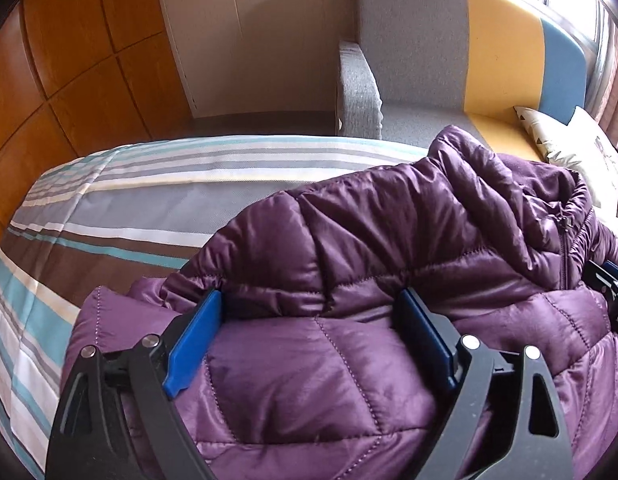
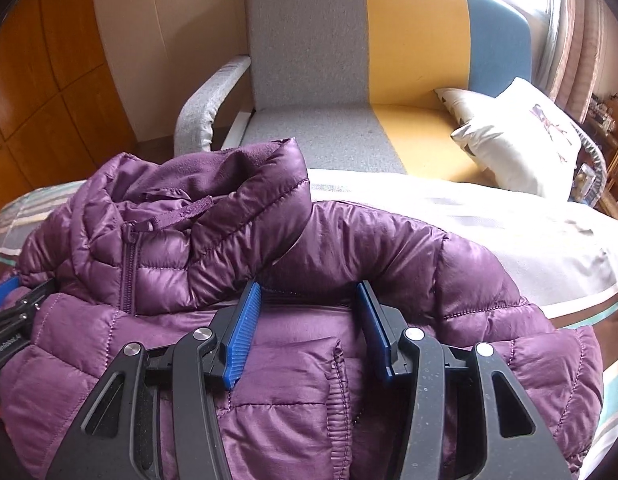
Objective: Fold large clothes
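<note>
A purple quilted puffer jacket [image 1: 389, 240] lies folded on the striped bed [image 1: 129, 200], collar and zip toward the far side. It also shows in the right wrist view [image 2: 349, 240]. My left gripper [image 1: 313, 300] is open, its blue pads [image 1: 197, 336] spread wide over the jacket's folded-over lower panel. My right gripper [image 2: 309, 292] is open too, its blue pads [image 2: 243, 332] resting on the folded panel near a sleeve cuff [image 2: 337, 380]. The left gripper's body shows at the right wrist view's left edge [image 2: 13, 320].
A grey, yellow and blue sofa [image 2: 349, 60] stands just beyond the bed with a white cushion [image 2: 521, 136] on it. Wooden wall panels [image 1: 69, 60] are on the left. The striped bedsheet [image 2: 509, 232] extends right of the jacket.
</note>
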`<state>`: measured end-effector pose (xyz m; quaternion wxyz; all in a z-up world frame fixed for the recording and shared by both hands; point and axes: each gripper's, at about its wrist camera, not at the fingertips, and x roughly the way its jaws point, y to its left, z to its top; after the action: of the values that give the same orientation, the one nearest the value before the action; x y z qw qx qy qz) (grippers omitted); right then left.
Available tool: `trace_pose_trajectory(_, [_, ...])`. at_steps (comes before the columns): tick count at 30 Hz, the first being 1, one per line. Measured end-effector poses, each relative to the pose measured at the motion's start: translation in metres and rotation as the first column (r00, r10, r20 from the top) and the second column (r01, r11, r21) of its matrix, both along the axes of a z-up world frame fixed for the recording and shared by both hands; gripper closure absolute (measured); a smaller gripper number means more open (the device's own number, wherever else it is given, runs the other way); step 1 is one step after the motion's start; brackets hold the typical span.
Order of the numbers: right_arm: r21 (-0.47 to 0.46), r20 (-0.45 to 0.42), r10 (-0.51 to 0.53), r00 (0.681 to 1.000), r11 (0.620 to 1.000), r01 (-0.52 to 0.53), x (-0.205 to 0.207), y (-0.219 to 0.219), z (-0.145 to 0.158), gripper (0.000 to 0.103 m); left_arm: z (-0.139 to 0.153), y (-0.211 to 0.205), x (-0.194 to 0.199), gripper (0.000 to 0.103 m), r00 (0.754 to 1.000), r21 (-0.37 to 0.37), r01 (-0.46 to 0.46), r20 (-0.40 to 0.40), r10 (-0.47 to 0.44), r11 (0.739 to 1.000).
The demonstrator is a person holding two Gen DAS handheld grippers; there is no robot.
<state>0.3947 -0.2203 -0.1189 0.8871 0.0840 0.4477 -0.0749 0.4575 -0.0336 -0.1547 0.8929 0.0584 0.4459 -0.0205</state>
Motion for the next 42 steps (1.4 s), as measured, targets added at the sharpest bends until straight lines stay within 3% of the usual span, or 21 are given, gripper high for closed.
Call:
trace_pose_trajectory(2, [0.059, 0.034, 0.013, 0.999, 0.998, -0.015, -0.011, -0.008, 0.011, 0.054, 0.008, 0.004, -0.012, 0.014, 1.000, -0.014, 0.016, 0.014, -0.015, 1.000])
trace_pose_trajectory(6, [0.081, 0.077, 0.004, 0.997, 0.997, -0.010, -0.043, -0.016, 0.037, 0.054, 0.030, 0.020, -0.048, 0.006, 0.997, -0.073, 0.012, 0.071, -0.006, 0.997])
trace_pose_trajectory(9, [0.097, 0.068, 0.021, 0.997, 0.995, -0.028, -0.069, -0.018, 0.049, 0.054, 0.035, 0.031, -0.075, 0.002, 0.998, -0.118, 0.037, 0.052, -0.031, 0.992])
trace_pose_trajectory(11, [0.122, 0.070, 0.034, 0.997, 0.992, -0.043, -0.091, -0.020, 0.056, 0.052, 0.037, 0.038, -0.093, 0.002, 0.998, -0.121, 0.051, 0.047, -0.046, 0.991])
trace_pose_trajectory(13, [0.130, 0.066, 0.047, 0.997, 0.990, -0.055, -0.112, -0.021, 0.061, 0.041, 0.038, 0.043, -0.113, 0.002, 0.995, -0.130, 0.093, 0.042, -0.089, 0.987])
trace_pose_trajectory(18, [0.090, 0.065, 0.087, 0.994, 0.992, -0.092, -0.163, -0.023, 0.069, 0.040, 0.040, 0.061, -0.161, 0.002, 0.989, -0.119, 0.146, 0.048, -0.141, 0.982])
trace_pose_trajectory(21, [0.078, 0.050, 0.101, 0.994, 0.991, -0.104, -0.202, -0.028, 0.069, 0.040, 0.040, 0.074, -0.191, 0.002, 0.991, -0.038, 0.125, 0.061, -0.123, 0.991])
trace_pose_trajectory(27, [0.098, 0.018, 0.111, 0.994, 0.989, -0.113, -0.288, -0.045, 0.065, 0.041, 0.036, 0.120, -0.259, 0.002, 0.991, -0.059, 0.125, 0.061, -0.121, 0.990])
trace_pose_trajectory(32, [0.084, -0.040, 0.107, 0.993, 0.991, -0.104, -0.346, -0.054, 0.053, 0.041, 0.023, 0.152, -0.305, 0.003, 0.991, -0.016, 0.122, 0.053, -0.121, 0.992])
trace_pose_trajectory(35, [0.101, -0.065, 0.111, 0.992, 0.989, -0.104, -0.372, -0.056, 0.047, 0.044, 0.021, 0.167, -0.322, 0.005, 0.993, -0.073, 0.120, 0.031, -0.118, 0.990])
trace_pose_trajectory(39, [0.136, -0.099, 0.140, 0.985, 0.983, -0.126, -0.400, -0.050, 0.034, 0.048, 0.015, 0.178, -0.339, 0.018, 0.993, -0.124, 0.119, 0.011, -0.119, 0.985])
trace_pose_trajectory(42, [0.156, -0.116, 0.157, 0.981, 0.978, -0.138, -0.412, -0.042, 0.026, 0.048, 0.010, 0.175, -0.353, 0.019, 0.988, -0.167, 0.153, -0.013, -0.157, 0.974])
